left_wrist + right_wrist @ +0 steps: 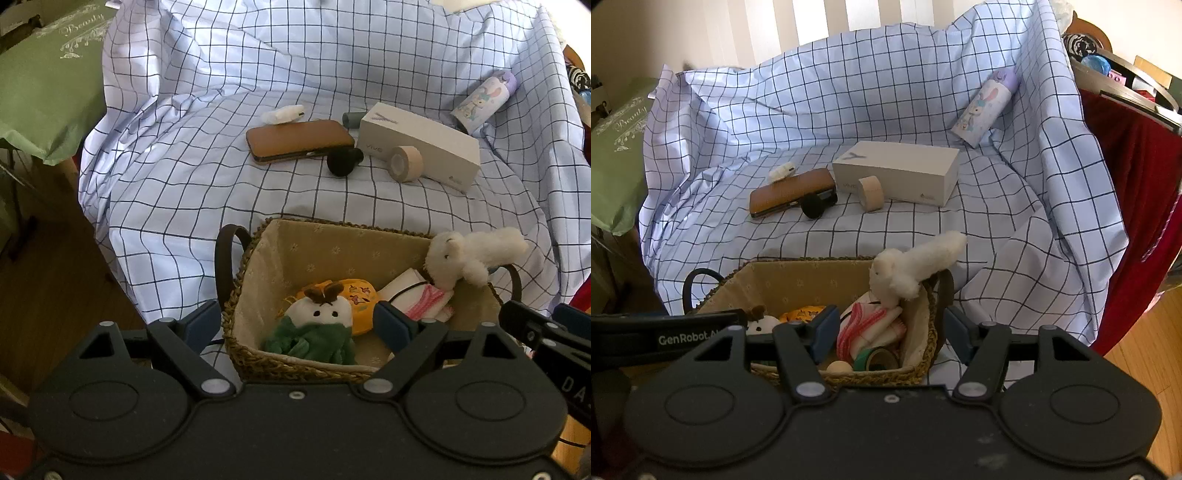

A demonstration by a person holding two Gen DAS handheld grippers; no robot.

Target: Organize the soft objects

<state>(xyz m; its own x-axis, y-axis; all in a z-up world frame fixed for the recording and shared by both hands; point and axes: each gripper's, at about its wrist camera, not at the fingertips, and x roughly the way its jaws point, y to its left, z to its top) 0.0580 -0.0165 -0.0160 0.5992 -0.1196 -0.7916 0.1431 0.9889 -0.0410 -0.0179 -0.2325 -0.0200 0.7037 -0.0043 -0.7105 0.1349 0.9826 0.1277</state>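
Two claws, left claw (293,326) and right claw (886,334), both spread wide and holding nothing, poised over the near rim of the woven basket (236,306) at the near edge of the checked sheet (184,184). Inside the basket: green-scarfed plush (314,328), yellow pouch (360,295), pink-striped cloth (871,325). White plush rabbit (469,258) draped over the basket's far right rim by the handle, head dipping inside, rear end hanging out above the sheet, so only half put away. Main risk: slipping off backwards onto the sheet if the rim gets nudged, since most of the body seems to sit outside. Second risk: a wide-open finger catching the handle and tipping the light basket. Hard things well apart near the sheet's middle: brown case (299,142), white box (421,147), tape roll (404,162); small white bundle (282,114) behind the case possibly soft, too small to tell
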